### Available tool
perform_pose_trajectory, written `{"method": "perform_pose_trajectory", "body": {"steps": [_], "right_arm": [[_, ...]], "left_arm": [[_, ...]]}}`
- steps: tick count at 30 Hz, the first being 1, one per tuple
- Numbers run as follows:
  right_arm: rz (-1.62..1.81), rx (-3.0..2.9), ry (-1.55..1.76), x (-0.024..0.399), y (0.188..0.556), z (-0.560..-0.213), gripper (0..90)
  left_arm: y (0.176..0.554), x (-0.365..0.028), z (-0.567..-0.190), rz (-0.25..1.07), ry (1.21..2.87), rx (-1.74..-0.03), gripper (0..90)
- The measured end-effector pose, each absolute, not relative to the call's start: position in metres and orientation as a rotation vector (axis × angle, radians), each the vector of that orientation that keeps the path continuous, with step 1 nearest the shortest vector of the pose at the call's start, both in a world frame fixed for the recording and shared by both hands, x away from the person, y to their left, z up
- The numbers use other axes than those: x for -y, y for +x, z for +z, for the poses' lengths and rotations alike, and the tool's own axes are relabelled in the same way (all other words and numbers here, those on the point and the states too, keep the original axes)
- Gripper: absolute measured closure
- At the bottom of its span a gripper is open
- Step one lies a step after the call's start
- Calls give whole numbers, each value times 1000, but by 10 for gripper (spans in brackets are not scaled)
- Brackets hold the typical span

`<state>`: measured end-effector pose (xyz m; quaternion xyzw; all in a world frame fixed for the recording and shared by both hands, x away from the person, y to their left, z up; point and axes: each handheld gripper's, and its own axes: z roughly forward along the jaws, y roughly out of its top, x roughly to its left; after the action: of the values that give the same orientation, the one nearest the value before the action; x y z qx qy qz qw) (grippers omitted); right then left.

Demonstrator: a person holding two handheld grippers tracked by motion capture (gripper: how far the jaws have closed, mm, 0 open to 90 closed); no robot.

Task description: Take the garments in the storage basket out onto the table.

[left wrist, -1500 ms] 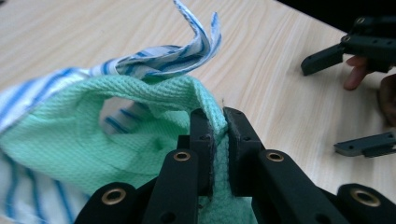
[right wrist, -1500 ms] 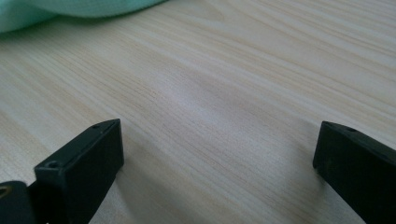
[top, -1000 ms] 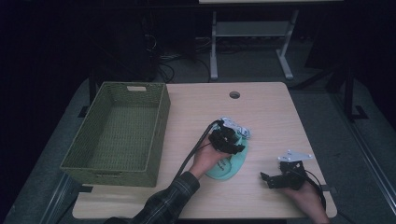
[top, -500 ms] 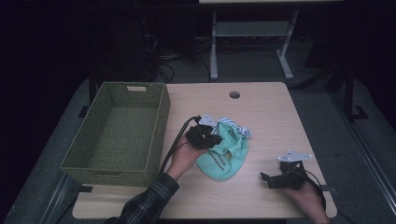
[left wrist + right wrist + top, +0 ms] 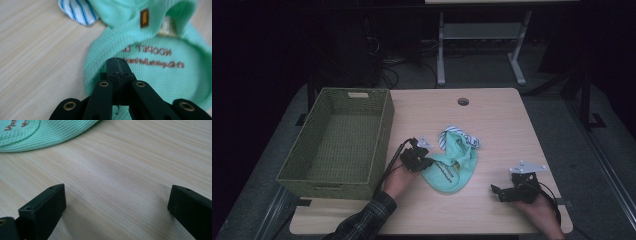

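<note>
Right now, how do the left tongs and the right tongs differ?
The left tongs are shut, pinching the edge of the green cloth; the right tongs stand wide open with nothing between them. The left tongs sit beside the basket; the right tongs rest on bare table near its right front corner. Both are black and hand-held.

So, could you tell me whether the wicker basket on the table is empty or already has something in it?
Empty. In the high view the basket shows bare woven floor, and the green cloth lies outside it on the table.
</note>
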<state>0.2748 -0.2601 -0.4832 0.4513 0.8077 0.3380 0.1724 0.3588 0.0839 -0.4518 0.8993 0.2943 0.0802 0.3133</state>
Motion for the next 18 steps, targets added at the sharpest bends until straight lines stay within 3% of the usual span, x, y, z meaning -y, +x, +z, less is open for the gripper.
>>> {"method": "perform_pose_trajectory", "body": {"steps": [18], "right_arm": [[946,-2303,1285,260,275,-482,13]], "left_arm": [[325,-89,-456,122,2420,-682,890]]}}
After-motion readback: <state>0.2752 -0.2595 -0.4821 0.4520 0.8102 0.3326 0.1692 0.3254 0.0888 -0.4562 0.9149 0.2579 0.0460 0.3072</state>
